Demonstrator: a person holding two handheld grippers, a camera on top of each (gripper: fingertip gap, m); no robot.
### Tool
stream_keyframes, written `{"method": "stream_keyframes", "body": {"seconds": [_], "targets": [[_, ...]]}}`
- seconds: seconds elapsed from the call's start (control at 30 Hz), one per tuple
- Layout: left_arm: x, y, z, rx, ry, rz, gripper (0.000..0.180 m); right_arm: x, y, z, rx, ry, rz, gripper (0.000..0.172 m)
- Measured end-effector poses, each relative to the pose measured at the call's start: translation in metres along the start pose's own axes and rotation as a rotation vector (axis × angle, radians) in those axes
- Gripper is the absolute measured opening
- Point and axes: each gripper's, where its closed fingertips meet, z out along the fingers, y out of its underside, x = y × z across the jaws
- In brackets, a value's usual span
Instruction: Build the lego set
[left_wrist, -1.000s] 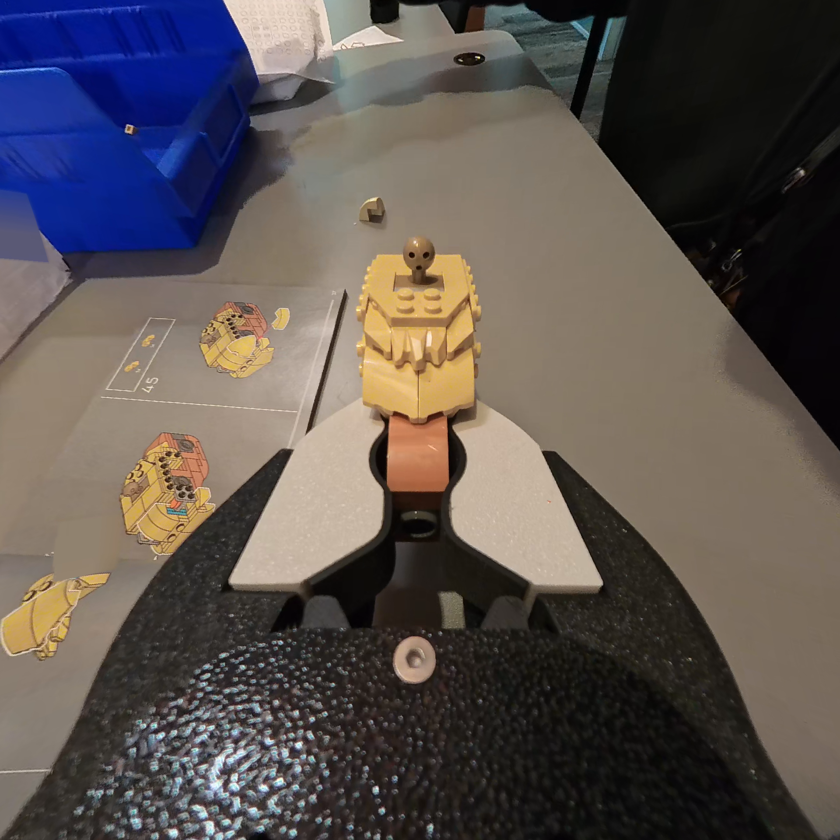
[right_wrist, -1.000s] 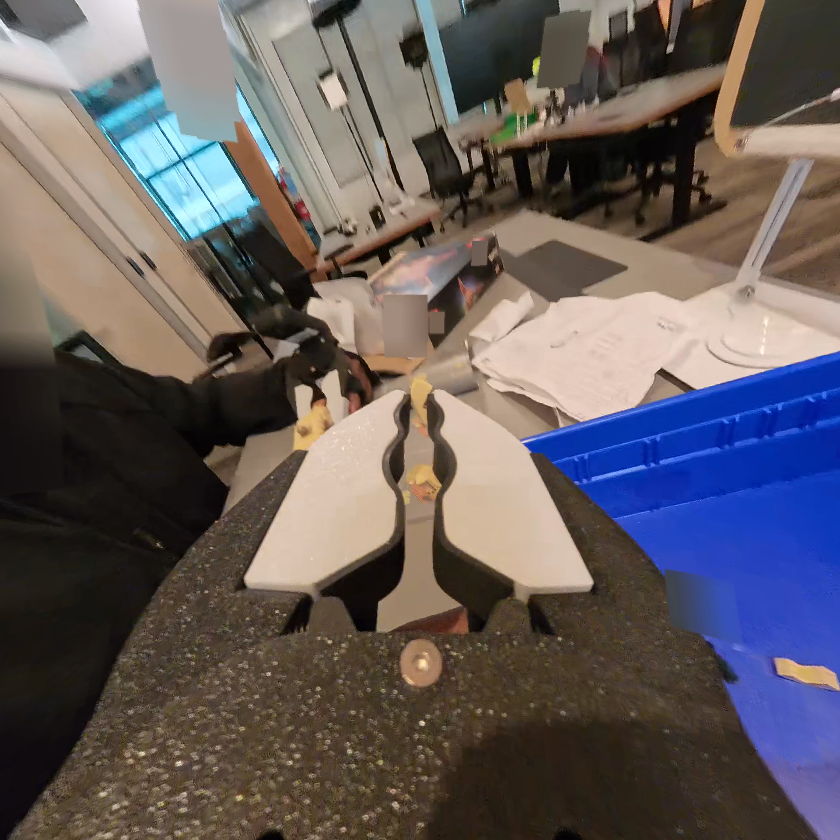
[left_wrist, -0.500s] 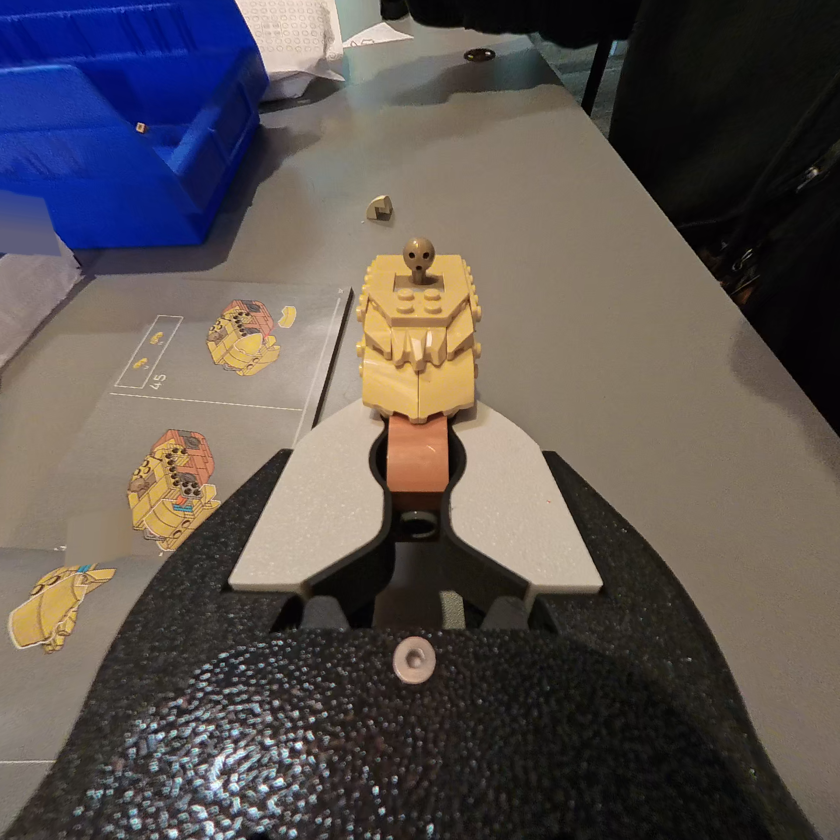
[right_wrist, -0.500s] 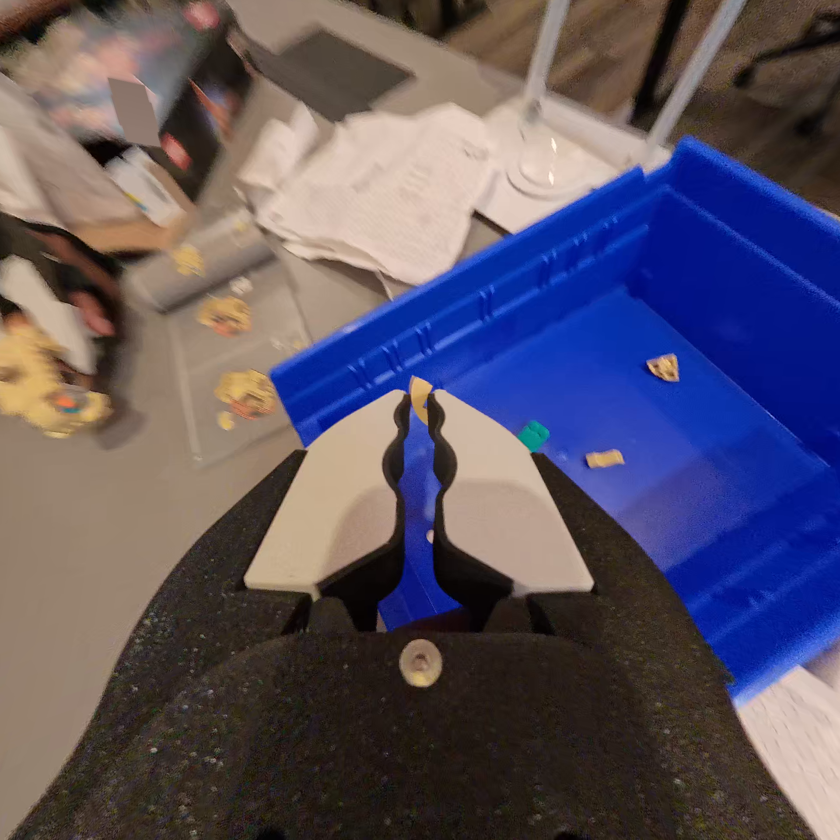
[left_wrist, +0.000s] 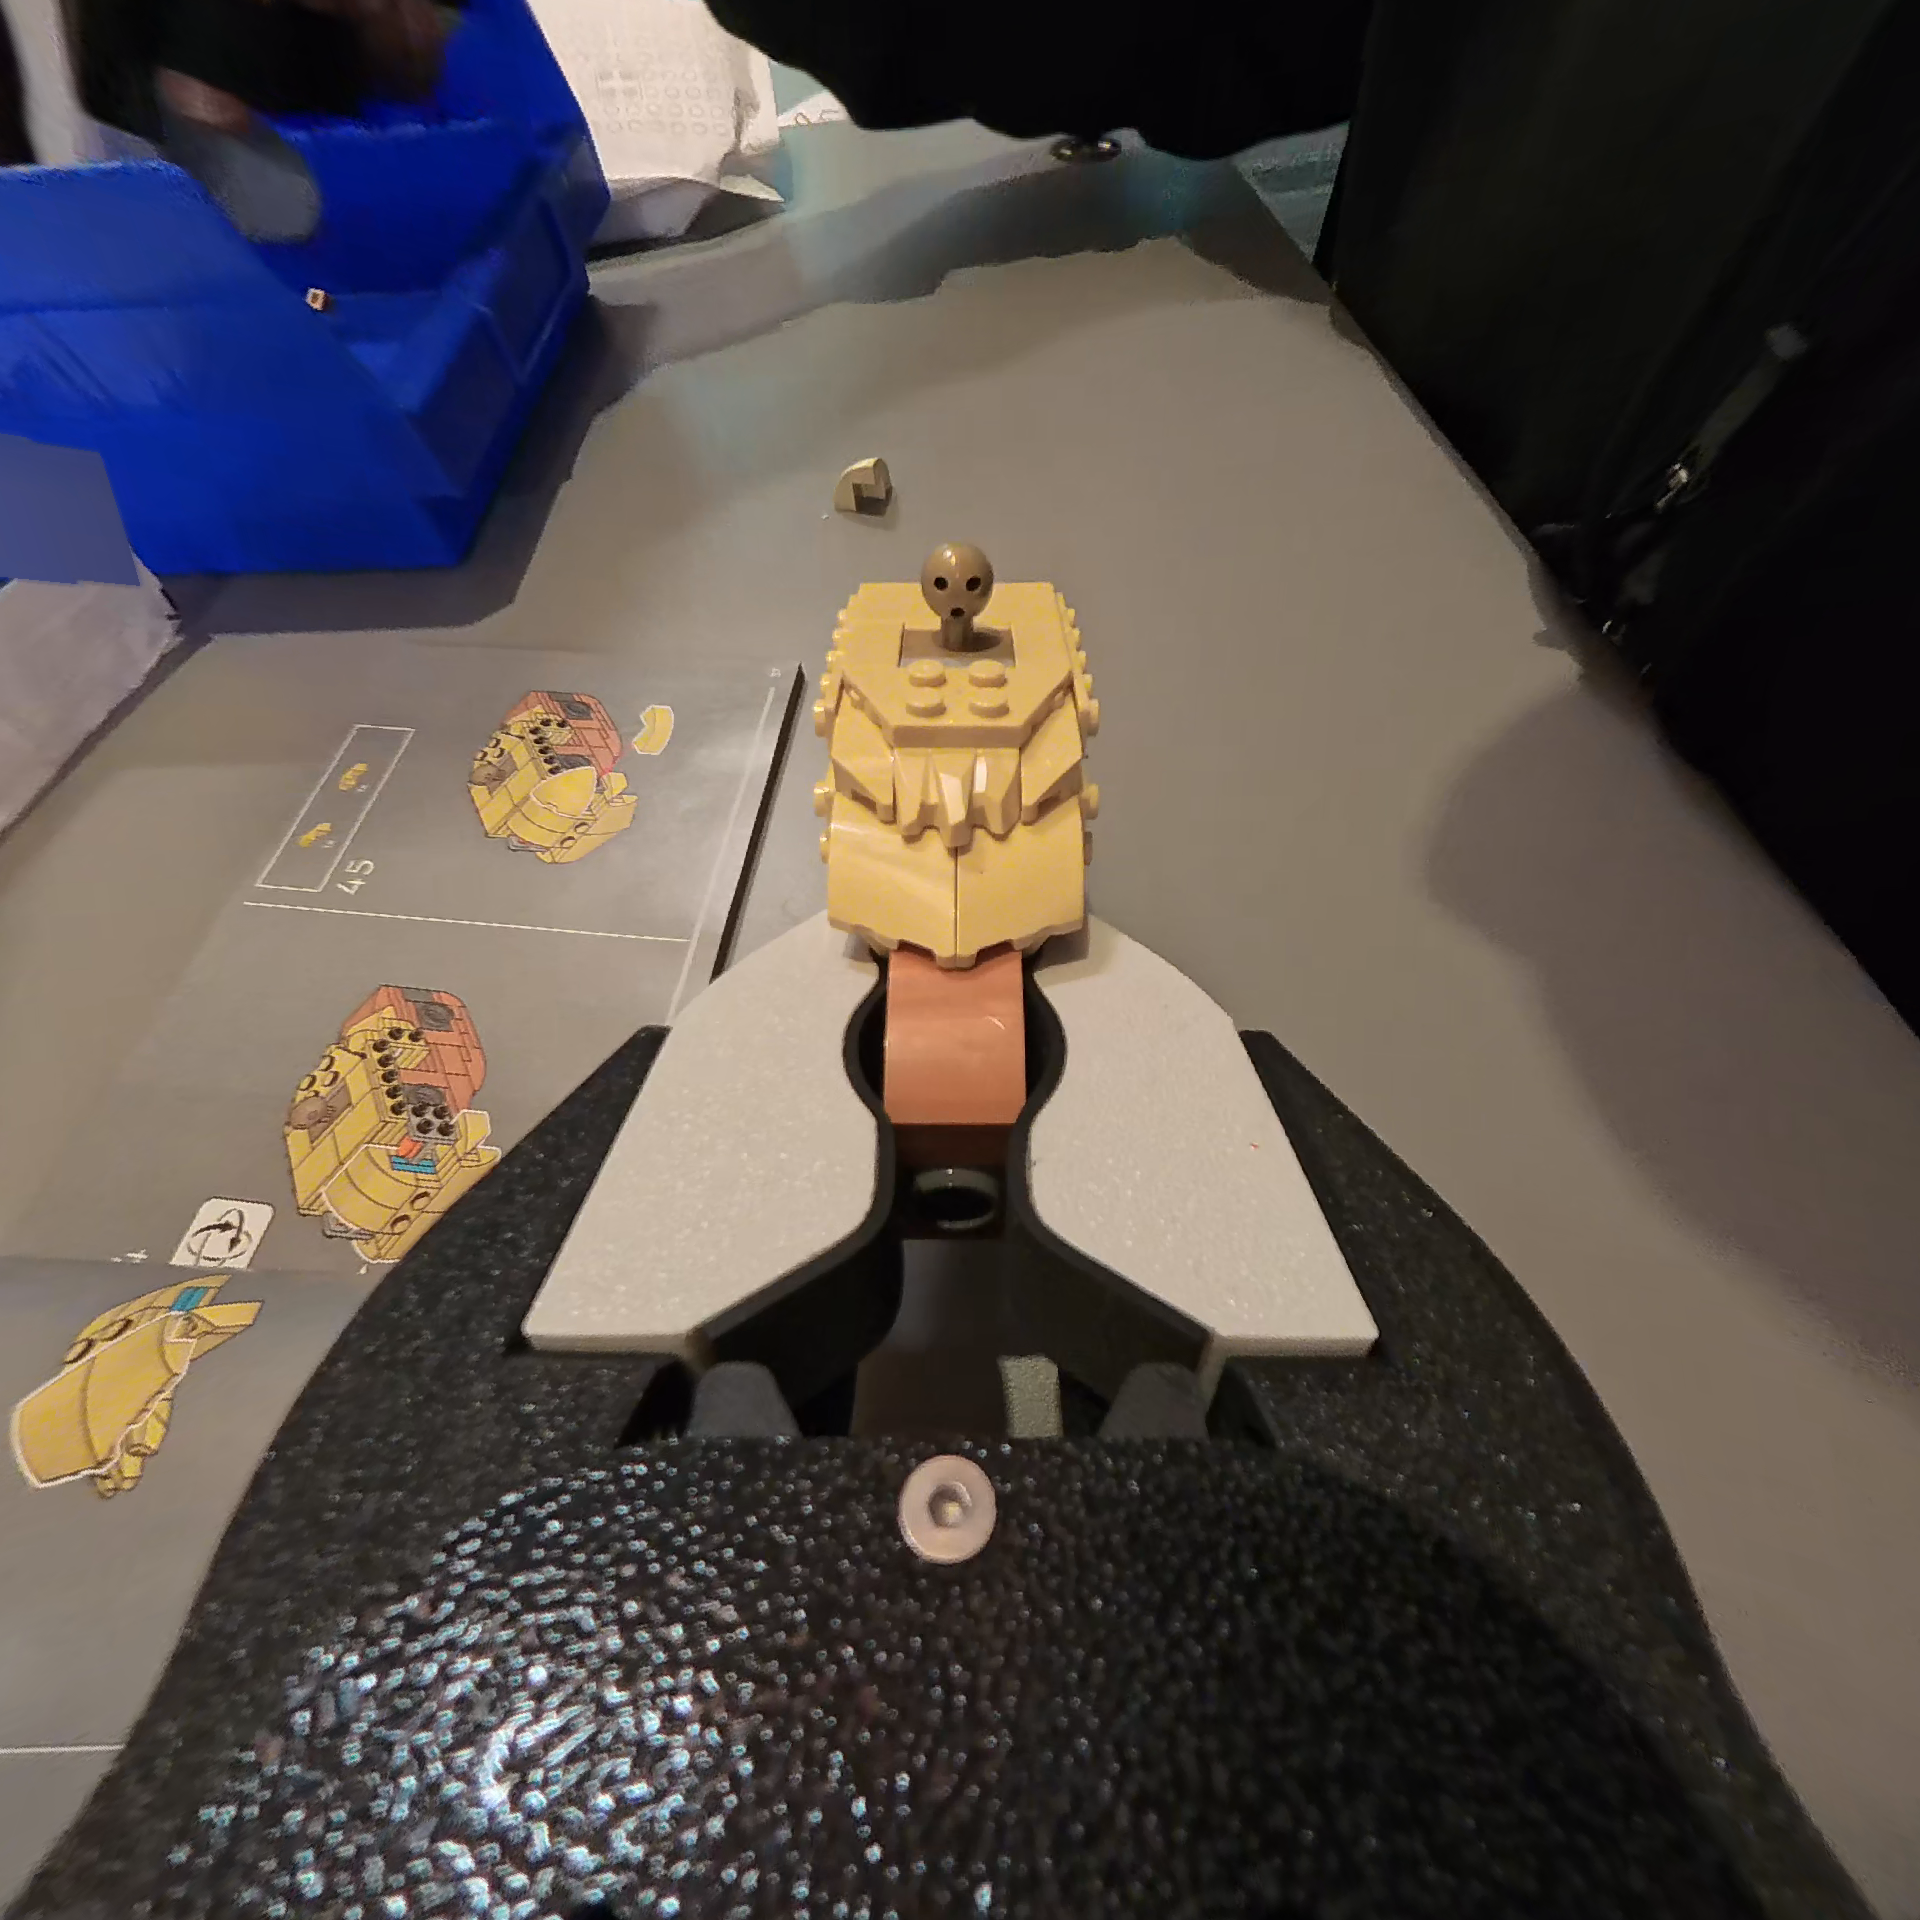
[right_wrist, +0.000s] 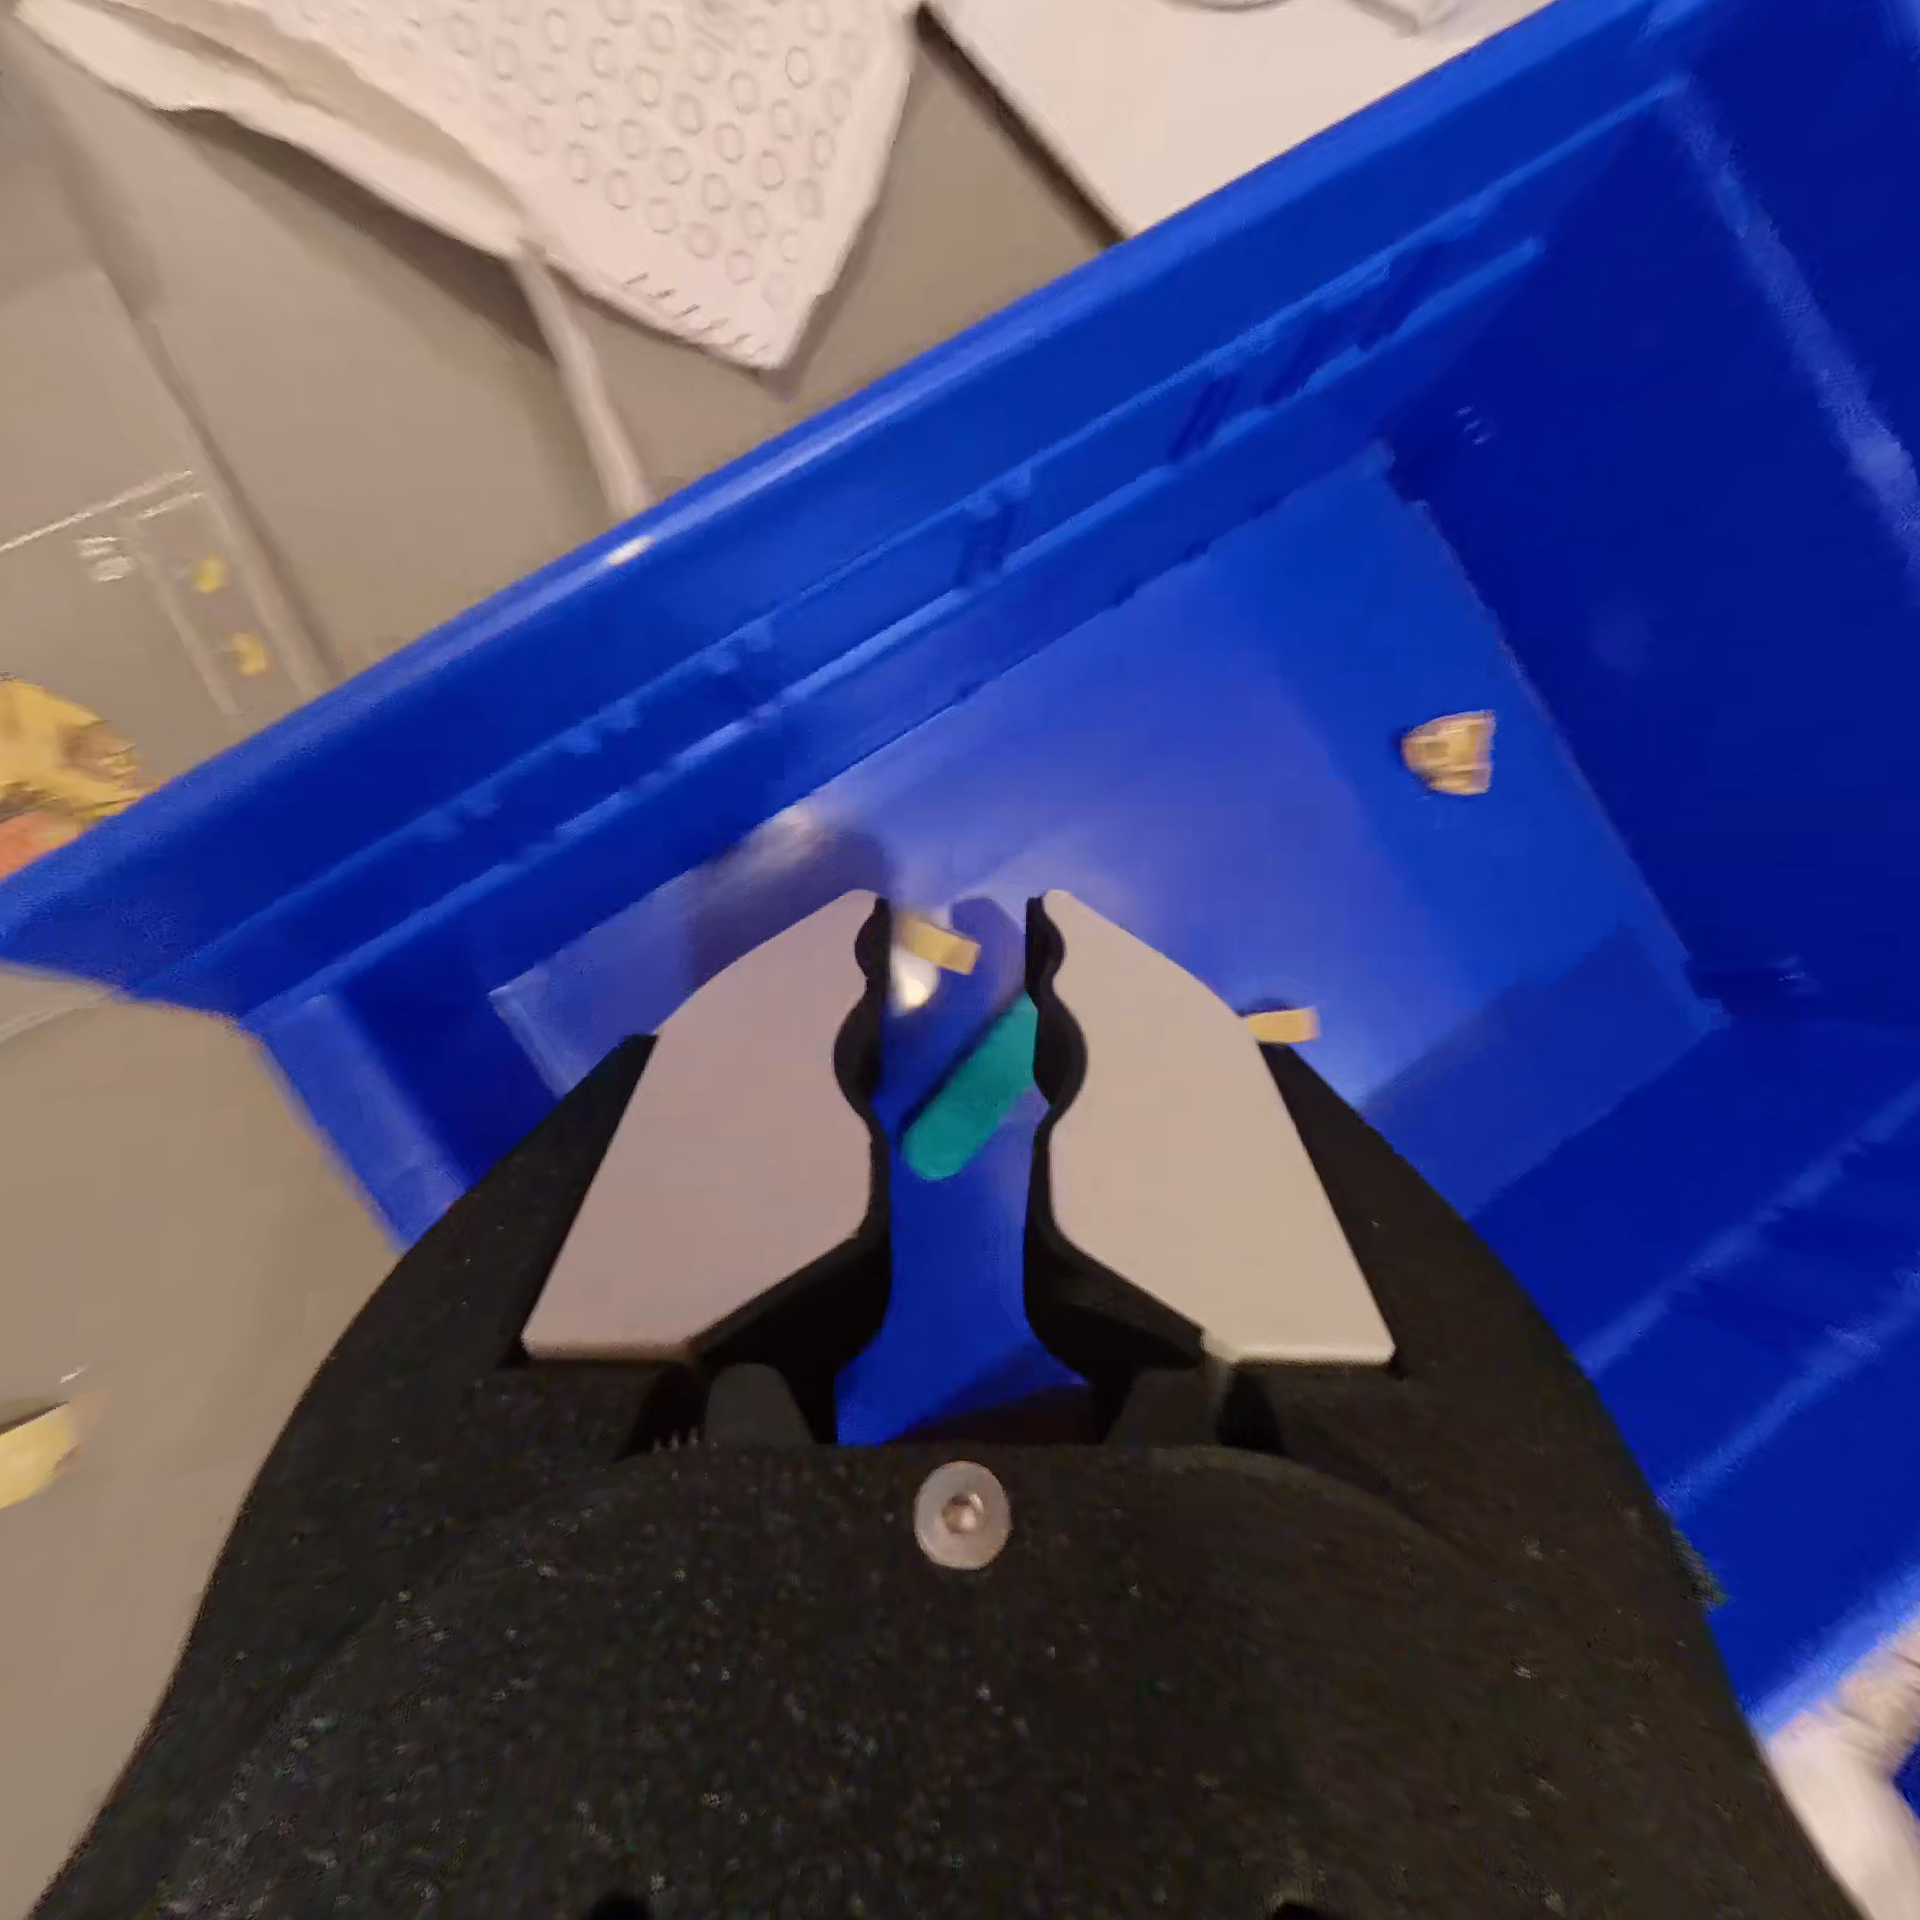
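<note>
Over the blue bin (right_wrist: 1039, 582) my right tool (right_wrist: 956, 935) hung parted and unloaded; beside it, my left tool (left_wrist: 956, 997) clamped the tan brick model (left_wrist: 956, 790).

Likely an office or hobby work area set up for toy-brick assembly. Grey bench (left_wrist: 1299, 623) with a printed building-instruction sheet (left_wrist: 436, 935) spread flat, a blue plastic parts bin (right_wrist: 1299, 540) holding a few loose bricks, white perforated paper bags (right_wrist: 665, 156) beside it. Too blurred and tightly framed to settle further.
</note>
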Motion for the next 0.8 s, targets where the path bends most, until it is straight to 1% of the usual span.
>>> {"method": "stream_keyframes", "body": {"seconds": [0.07, 0.1, 0.13, 0.23, 0.3, 0.37, 0.4, 0.43, 0.47, 0.5, 0.53, 0.6, 0.67, 0.73, 0.8], "targets": [[0.001, 0.0, 0.0, 0.0, 0.006, 0.001, 0.018, 0.033, -0.013, 0.002, -0.026, 0.101, 0.006, 0.026], [0.001, 0.0, 0.0, -0.002, 0.008, 0.001, 0.018, 0.049, -0.019, 0.006, -0.041, 0.123, 0.034, 0.026], [0.001, 0.0, 0.0, -0.003, 0.01, 0.002, 0.018, 0.067, -0.021, 0.013, -0.075, 0.148, 0.062, 0.027], [0.002, 0.0, 0.0, -0.002, 0.007, 0.007, 0.018, 0.116, -0.017, 0.039, -0.169, 0.233, 0.161, 0.038], [0.002, 0.0, 0.0, 0.002, 0.006, 0.006, 0.017, 0.127, -0.014, 0.056, -0.195, 0.207, 0.222, 0.04], [0.001, -0.001, -0.001, 0.004, 0.004, 0.005, 0.018, 0.135, -0.008, 0.069, -0.221, 0.228, 0.248, 0.04], [0.001, -0.001, -0.001, 0.005, 0.003, 0.005, 0.018, 0.139, -0.004, 0.074, -0.24, 0.249, 0.25, 0.04], [0.001, -0.001, -0.001, 0.006, 0.004, 0.004, 0.018, 0.141, -0.004, 0.077, -0.229, 0.262, 0.258, 0.03], [0.001, -0.001, -0.001, 0.007, 0.004, 0.003, 0.017, 0.14, -0.004, 0.08, -0.224, 0.249, 0.275, 0.024], [0.001, -0.001, -0.001, 0.008, 0.004, 0.002, 0.017, 0.135, -0.004, 0.081, -0.225, 0.22, 0.292, 0.009], [0.001, -0.001, -0.001, 0.009, 0.004, 0.001, 0.017, 0.132, -0.004, 0.081, -0.231, 0.212, 0.297, 0.0], [0.001, -0.002, -0.001, 0.014, 0.003, 0.0, 0.018, 0.128, 0.001, 0.077, -0.261, 0.227, 0.267, 0.0], [0.001, -0.002, -0.001, 0.014, 0.002, 0.001, 0.018, 0.117, 0.002, 0.072, -0.258, 0.197, 0.26, 0.0], [0.001, -0.002, -0.001, 0.013, 0.002, 0.003, 0.018, 0.106, -0.003, 0.059, -0.198, 0.171, 0.272, 0.0], [0.002, -0.002, 0.0, 0.013, 0.002, 0.004, 0.018, 0.091, -0.012, 0.038, -0.105, 0.148, 0.277, 0.0]]}}
